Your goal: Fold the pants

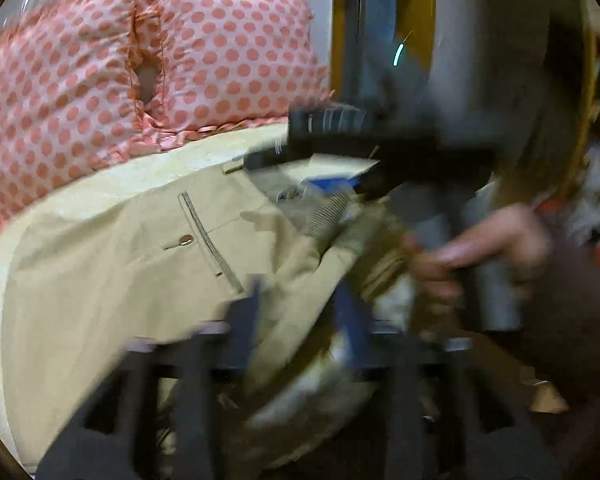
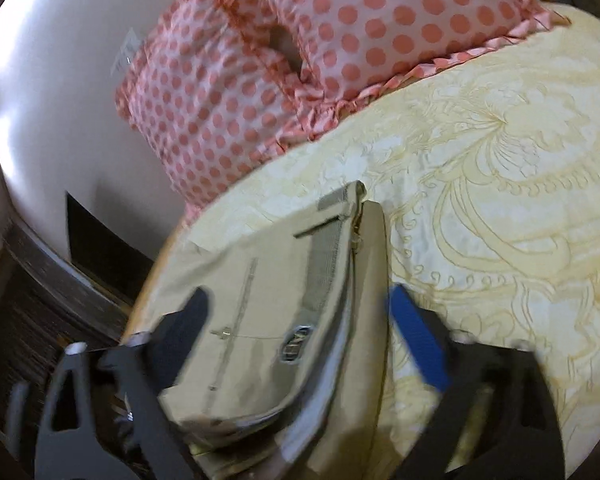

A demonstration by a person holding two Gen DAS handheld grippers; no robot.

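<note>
Where pants [image 2: 284, 320] lie — yellow bedspread [image 2: 500, 208]

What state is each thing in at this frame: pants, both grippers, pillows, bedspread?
pants: khaki, waist end bunched and partly folded on the bed, back pocket buttoned.
right gripper: open, fingers astride the waistband.
left gripper: blurred; fabric between its fingers, grip cannot be told.
pillows: two, polka-dot, propped at the head of the bed.
bedspread: yellow, spread flat.
</note>
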